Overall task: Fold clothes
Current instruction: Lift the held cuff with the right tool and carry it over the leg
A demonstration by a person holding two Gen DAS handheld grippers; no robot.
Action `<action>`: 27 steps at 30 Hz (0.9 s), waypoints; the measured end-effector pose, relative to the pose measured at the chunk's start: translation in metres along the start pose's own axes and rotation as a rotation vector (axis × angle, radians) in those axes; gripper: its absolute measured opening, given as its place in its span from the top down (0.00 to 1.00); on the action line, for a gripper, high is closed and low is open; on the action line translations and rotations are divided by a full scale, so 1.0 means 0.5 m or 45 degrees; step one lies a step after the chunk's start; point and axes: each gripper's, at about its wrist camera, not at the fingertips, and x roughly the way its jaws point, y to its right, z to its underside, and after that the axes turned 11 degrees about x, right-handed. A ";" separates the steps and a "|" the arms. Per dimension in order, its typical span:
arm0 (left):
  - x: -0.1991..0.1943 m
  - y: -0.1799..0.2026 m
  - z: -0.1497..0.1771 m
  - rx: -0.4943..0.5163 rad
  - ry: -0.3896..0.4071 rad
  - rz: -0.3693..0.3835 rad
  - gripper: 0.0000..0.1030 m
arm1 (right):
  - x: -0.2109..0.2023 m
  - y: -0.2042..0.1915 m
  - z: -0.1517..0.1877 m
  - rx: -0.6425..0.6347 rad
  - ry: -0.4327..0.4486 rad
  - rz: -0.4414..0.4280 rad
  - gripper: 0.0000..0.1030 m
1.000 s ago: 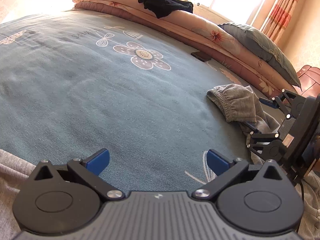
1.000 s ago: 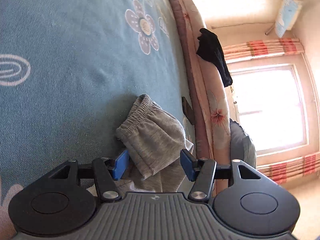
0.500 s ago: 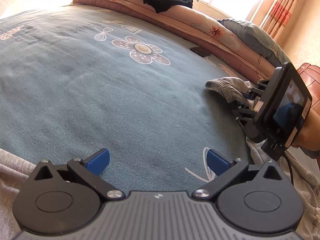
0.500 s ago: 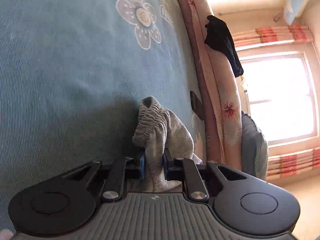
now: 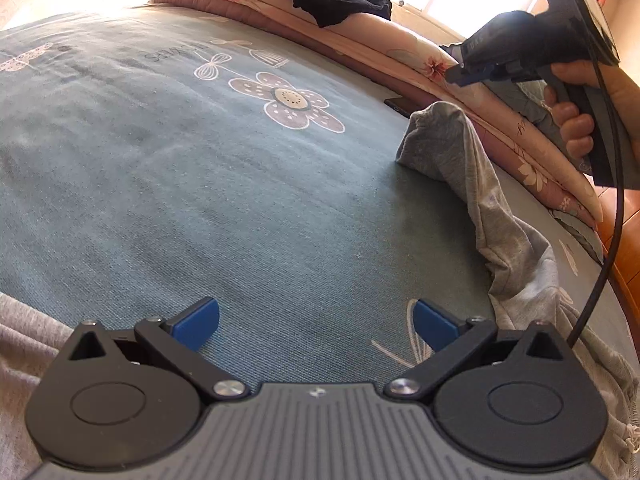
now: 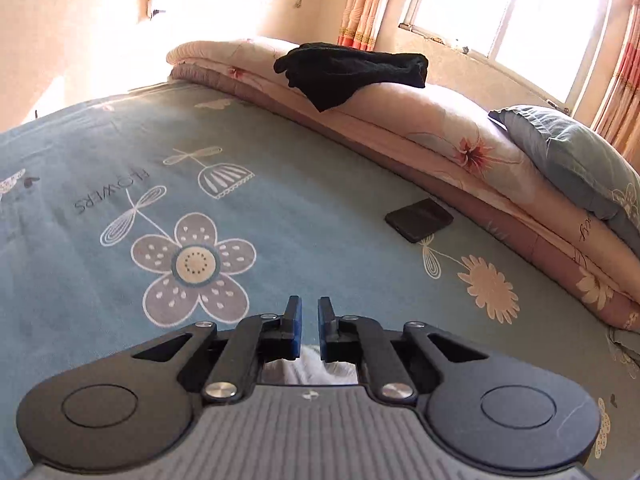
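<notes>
Sunlit bedroom, big teal woven bedsheet [image 5: 200, 200] printed with flowers, a folded peach floral quilt [image 6: 400, 128] along its far edge. Left gripper [image 5: 316, 320] hangs over it, blue pads spread wide, nothing between. Right gripper [image 6: 309, 328] has just closed, pinching the soft grey jersey shorts [image 5: 472, 168], which drape from it onto the sheet.

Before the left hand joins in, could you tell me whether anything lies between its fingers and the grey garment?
Nothing visible: only bare blue sheet separates the left gripper from the grey garment to its right.
</notes>
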 end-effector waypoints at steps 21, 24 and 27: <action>-0.006 -0.031 -0.004 -0.103 0.011 0.025 0.01 | 0.070 -0.078 0.165 -0.591 -0.507 0.118 0.20; -0.011 -0.030 -0.005 -0.101 0.028 0.090 0.01 | 0.110 -0.092 0.206 -0.691 -0.545 0.269 0.21; -0.019 -0.030 -0.006 -0.112 0.064 0.232 0.01 | 0.131 -0.094 0.221 -0.686 -0.537 0.362 0.88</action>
